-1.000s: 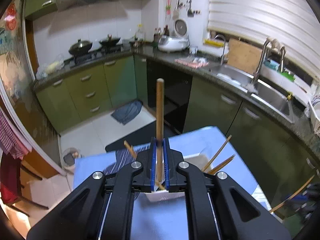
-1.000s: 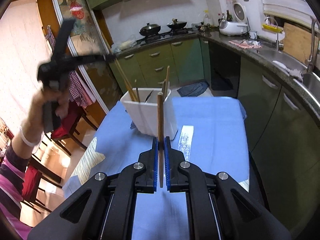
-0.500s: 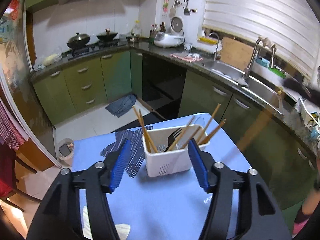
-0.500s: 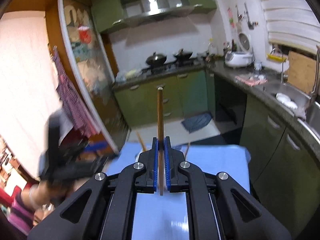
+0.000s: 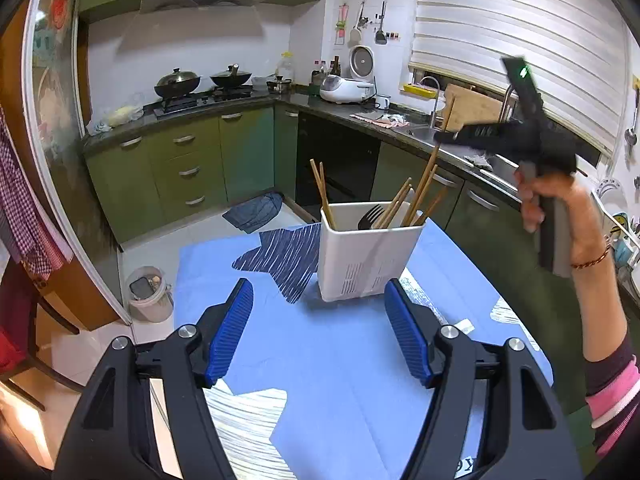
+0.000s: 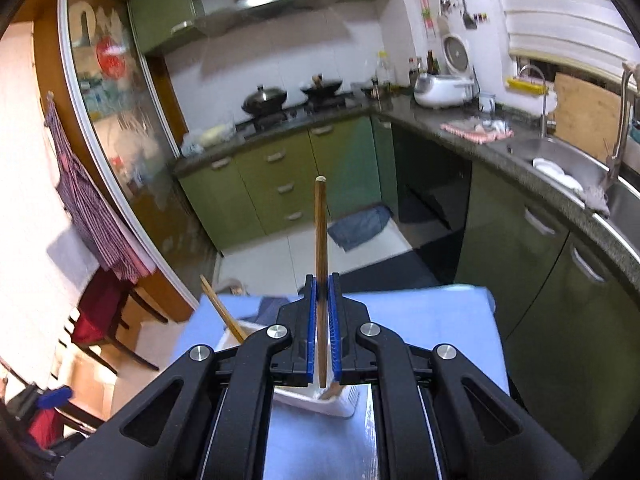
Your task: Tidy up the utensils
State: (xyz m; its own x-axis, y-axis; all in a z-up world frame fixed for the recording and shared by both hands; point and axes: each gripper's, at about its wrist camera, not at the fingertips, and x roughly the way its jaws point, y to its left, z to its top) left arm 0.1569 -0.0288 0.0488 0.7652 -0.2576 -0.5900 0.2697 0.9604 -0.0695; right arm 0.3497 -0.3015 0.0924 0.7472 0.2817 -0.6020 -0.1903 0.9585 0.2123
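A white utensil holder (image 5: 366,254) stands on the blue tablecloth (image 5: 328,360), holding several wooden chopsticks (image 5: 400,206) and a black fork (image 5: 370,216). My left gripper (image 5: 320,334) is open and empty, low over the cloth in front of the holder. My right gripper (image 5: 444,136) shows above the holder at the right, shut on a wooden chopstick (image 5: 434,160) that slants down into it. In the right wrist view the right gripper (image 6: 322,332) holds that chopstick (image 6: 320,240) upright, with the holder (image 6: 320,402) just below the fingers.
Green kitchen cabinets (image 5: 180,160) and a dark counter with a stove run behind the table. A sink (image 6: 560,160) is at the right. A small bin (image 5: 146,292) stands on the floor left of the table. A red chair (image 6: 100,320) is at the left.
My left gripper has let go of its chopstick into the holder, opened and drawn back. My right gripper has carried its chopstick up and over the holder.
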